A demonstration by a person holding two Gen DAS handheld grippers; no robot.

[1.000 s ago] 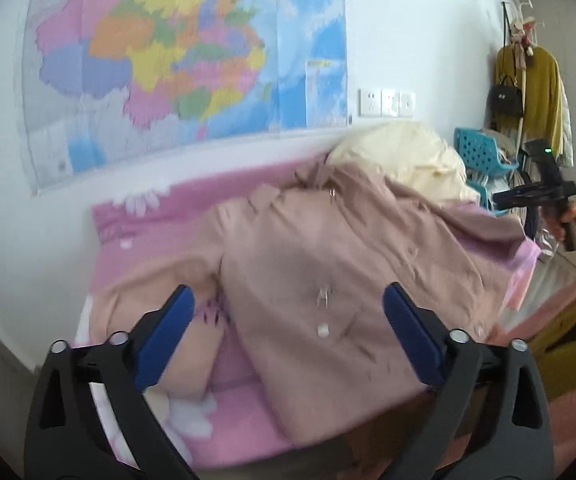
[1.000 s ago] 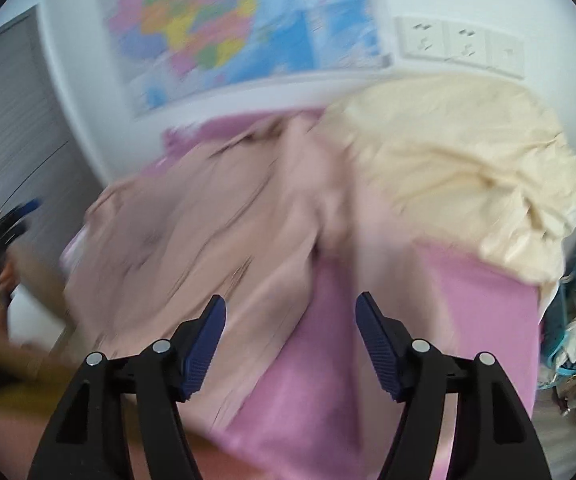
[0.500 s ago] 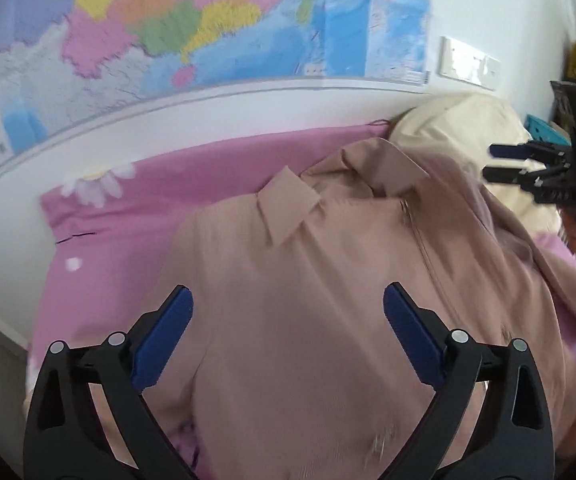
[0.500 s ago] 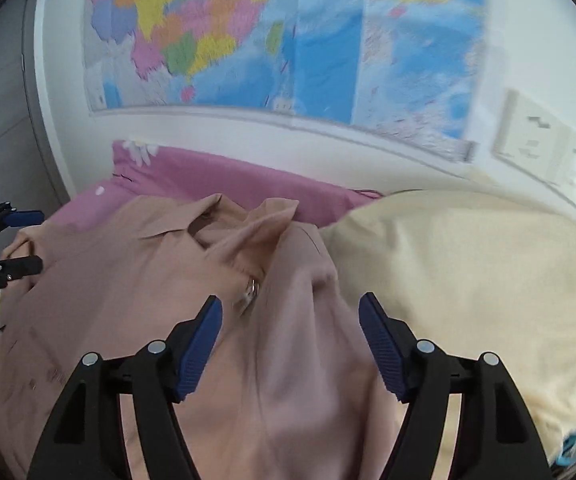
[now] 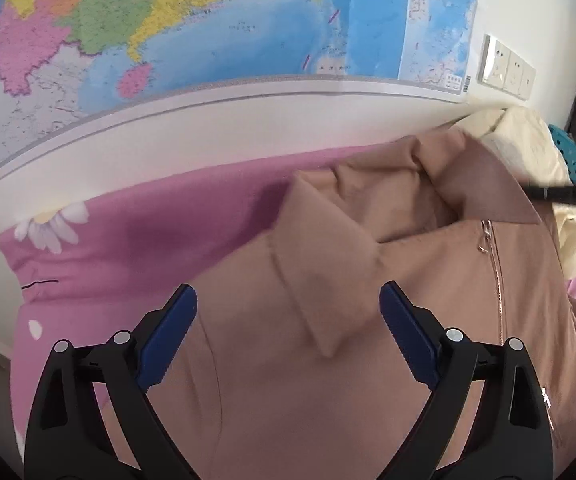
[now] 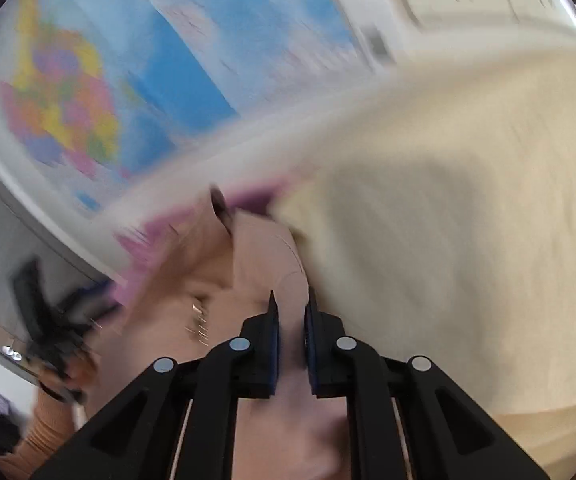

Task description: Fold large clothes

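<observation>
**Right gripper pinches the jacket shoulder, left gripper spread wide above the collar**

The tan jacket (image 5: 367, 340) lies on a pink bedsheet (image 5: 148, 232) and fills the lower and right part of the left wrist view. Its collar (image 5: 327, 264) is turned out in the middle of the frame, and a metal zipper (image 5: 495, 276) runs down on the right side. The left gripper (image 5: 288, 320) is at the bottom of this view with its blue pads (image 5: 168, 336) wide apart; the collar point shows between them, and nothing is held. I cannot tell if the pads touch the cloth.

In the right wrist view, which is blurred, the right gripper (image 6: 289, 312) is nearly closed in the lower middle of the frame, and a fold of the jacket (image 6: 264, 256) is caught between its two fingers. Just to the right of this fold lies a cream duvet (image 6: 467, 240), which touches the jacket and fills the right half of the frame. In the left wrist view the same duvet (image 5: 527, 148) shows at the right edge, behind the collar.

A colourful wall map (image 5: 208, 32) covers the upper part of the left wrist view, and white wall sockets (image 5: 507, 68) are at the upper right. One daisy print (image 5: 52, 224) shows on the sheet at the middle left.
</observation>
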